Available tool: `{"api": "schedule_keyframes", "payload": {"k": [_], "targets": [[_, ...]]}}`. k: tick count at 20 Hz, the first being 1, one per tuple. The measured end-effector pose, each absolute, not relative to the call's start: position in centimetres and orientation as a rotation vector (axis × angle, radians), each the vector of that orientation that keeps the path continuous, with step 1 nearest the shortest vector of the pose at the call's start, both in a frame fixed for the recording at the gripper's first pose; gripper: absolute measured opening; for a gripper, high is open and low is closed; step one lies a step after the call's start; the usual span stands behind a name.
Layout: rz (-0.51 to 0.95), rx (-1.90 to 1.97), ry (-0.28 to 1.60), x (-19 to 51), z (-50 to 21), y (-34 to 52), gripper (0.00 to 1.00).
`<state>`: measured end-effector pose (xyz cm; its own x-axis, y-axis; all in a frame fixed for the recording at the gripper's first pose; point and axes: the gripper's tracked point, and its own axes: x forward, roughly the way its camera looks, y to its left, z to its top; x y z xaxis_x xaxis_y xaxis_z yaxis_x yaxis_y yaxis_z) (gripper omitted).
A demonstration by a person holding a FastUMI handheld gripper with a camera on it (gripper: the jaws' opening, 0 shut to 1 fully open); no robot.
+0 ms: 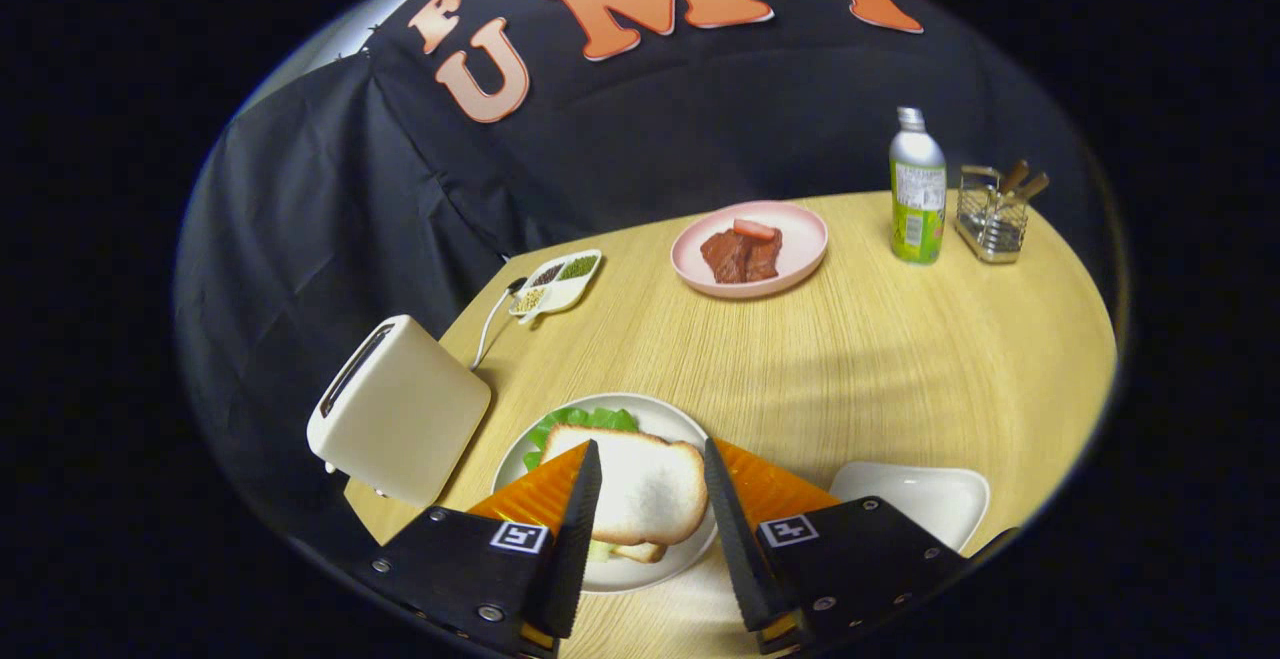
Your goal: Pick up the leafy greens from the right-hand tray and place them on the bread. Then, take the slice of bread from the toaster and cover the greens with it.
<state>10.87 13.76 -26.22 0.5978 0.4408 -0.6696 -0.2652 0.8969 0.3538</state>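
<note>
Jaws point(652, 499) spread wide, holding nothing, hovering over the white plate point(668, 417) at the near edge of the tabletop point(900, 359). Top bread slice point(640, 484) sits between the two fingers, neither finger touching it as far as I can tell. It lies on the leafy greens point(580, 421), green frill sticking out past the far-left side of the slice. A bit of the lower bread slice point(640, 551) peeks out under the near edge. Sandwich stack all on the white plate.

Toaster point(395, 409) just left of the jaws, beside the plate, slot facing up-left; slot contents not clear. Its cord point(490, 324) runs beyond it toward a small divided dish point(555, 284) with grains. Empty white tray point(915, 499) just right of the right finger.

Well beyond the jaws: pink plate point(790, 239) with brown meat-like pieces point(742, 254) and a red piece on top. Farther right beyond, a bottle point(917, 189) upright, and next to it a wire holder point(990, 214) with utensil handles.
</note>
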Motion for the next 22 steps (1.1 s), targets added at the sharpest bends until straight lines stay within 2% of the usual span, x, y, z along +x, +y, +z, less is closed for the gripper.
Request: {"api": "schedule_keyframes", "payload": {"k": [6, 14, 22], "targets": [[0.377, 0.118, 0.531, 11.2, -17.5, 11.9, 0.83], [0.232, 0.021, 0.22, 10.8, -8.9, 7.7, 0.91], [0.181, 0.022, 0.073, 8.5, -5.7, 6.5, 0.97]]}}
